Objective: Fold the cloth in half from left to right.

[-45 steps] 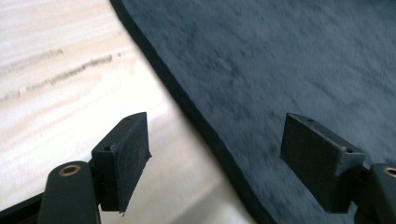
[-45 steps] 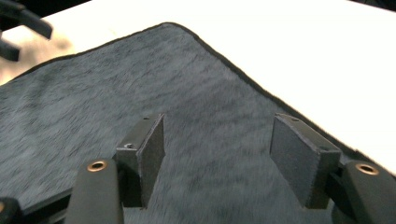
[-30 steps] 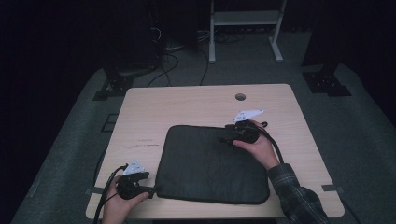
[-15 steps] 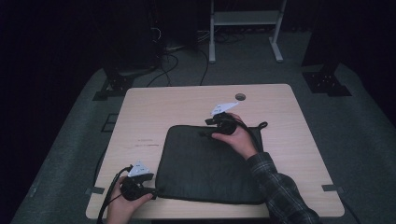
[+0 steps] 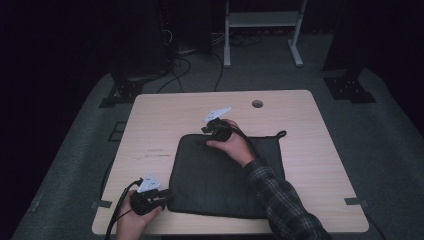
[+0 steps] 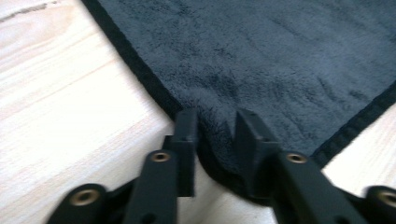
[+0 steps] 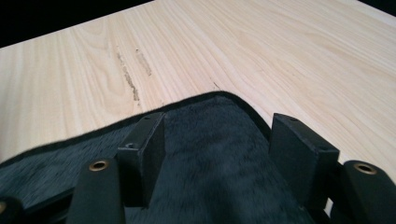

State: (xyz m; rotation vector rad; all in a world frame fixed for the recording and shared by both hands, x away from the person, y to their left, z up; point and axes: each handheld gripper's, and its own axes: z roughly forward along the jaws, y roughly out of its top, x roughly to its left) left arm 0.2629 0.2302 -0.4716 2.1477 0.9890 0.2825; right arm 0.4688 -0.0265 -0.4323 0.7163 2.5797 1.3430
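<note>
1. The left gripper (image 5: 161, 197) is sitting at the near left corner of the dark grey, fleecy, black-edged square cloth (image 5: 225, 175), with the person's left hand (image 5: 134, 220) wrapped around its body just off that corner.
2. In the left gripper view, its two black jaws have just been closing and are now pinching a raised fold of the cloth (image 6: 261, 74) at that corner; the pile is bunching up between the pads, so this gripper (image 6: 215, 128) is clamped on the fabric.
3. The cloth is lying flat on the pale wooden rectangular table (image 5: 165, 125), covering the middle and near part of the top, its near edge running close to the table's near edge.
4. The right gripper (image 5: 209, 131) is hovering over the far left corner of the cloth, with the right hand (image 5: 232, 145) and its plaid sleeve (image 5: 280, 200) stretching diagonally across the fabric.
5. In the right gripper view, its jaws are standing apart on either side of that rounded corner of the cloth (image 7: 215, 154); the pads are not pressing on it, and this gripper (image 7: 217, 130) is gripping nothing.
6. Beyond the cloth's far edge, a small round hole (image 5: 257, 104) is showing in the table top.
</note>
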